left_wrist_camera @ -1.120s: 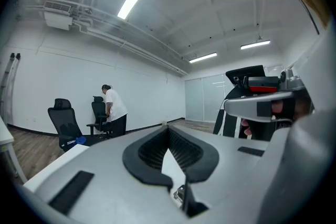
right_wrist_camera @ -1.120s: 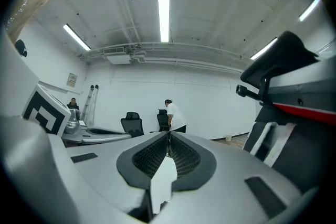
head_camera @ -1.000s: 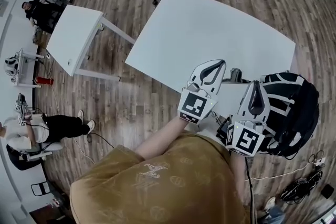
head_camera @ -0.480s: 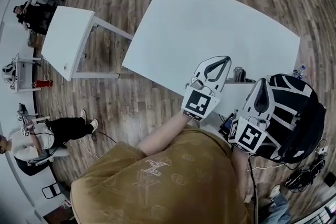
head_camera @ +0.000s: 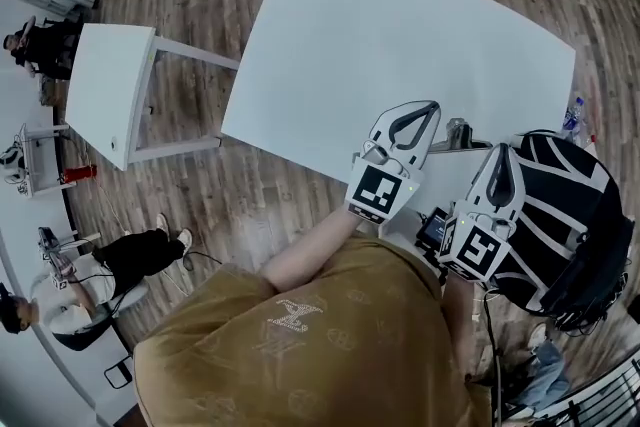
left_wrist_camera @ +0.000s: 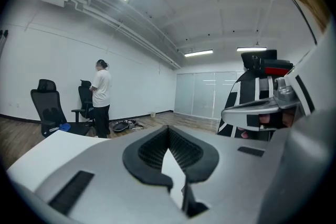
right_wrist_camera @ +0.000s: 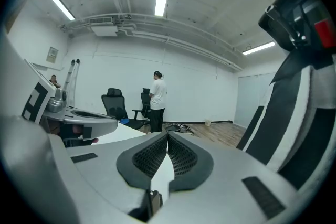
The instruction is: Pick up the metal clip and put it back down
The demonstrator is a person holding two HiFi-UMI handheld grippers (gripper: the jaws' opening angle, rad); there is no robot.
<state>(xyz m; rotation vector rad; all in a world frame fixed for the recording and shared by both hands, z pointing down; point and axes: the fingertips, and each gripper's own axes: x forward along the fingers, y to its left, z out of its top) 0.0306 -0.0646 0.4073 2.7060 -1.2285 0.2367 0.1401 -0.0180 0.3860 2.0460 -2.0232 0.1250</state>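
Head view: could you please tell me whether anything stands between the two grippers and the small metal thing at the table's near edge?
Nothing visible does. The small metal thing, apparently the clip, sits at the white table's near edge, just beyond the left gripper and the right gripper. Both are shut and empty.

The metal clip (head_camera: 457,131) is just a small silvery-grey thing sitting on the white table (head_camera: 400,35), close to the table's near edge, over toward its right end. It's honestly too tiny to make out its shape or which way it faces.
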